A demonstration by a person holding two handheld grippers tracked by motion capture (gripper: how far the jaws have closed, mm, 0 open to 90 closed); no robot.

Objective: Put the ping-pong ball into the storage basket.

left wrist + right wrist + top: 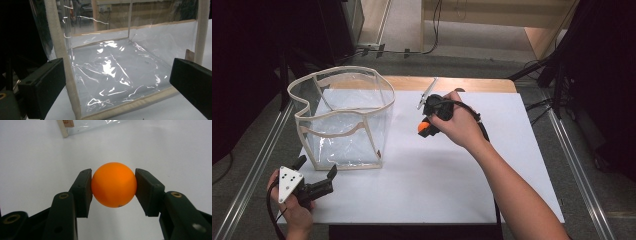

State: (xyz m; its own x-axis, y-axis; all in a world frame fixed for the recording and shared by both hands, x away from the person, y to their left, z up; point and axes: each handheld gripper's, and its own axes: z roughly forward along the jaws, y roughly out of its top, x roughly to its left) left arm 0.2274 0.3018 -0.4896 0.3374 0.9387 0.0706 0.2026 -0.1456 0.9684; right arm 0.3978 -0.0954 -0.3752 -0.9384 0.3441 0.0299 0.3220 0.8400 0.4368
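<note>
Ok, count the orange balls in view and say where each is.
1. The orange ball is clamped between the jaws of the right gripper, held above the white table, right of the clear bag. None shows inside the bag.

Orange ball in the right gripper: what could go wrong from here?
1. The orange ball is round and smooth, pinched only at its sides by the right gripper; it may squirt out.
2. The clear bag has a wavy, floppy rim; the ball could hit it and bounce off.
3. The left gripper hangs open near the bag, not steadying it.
</note>
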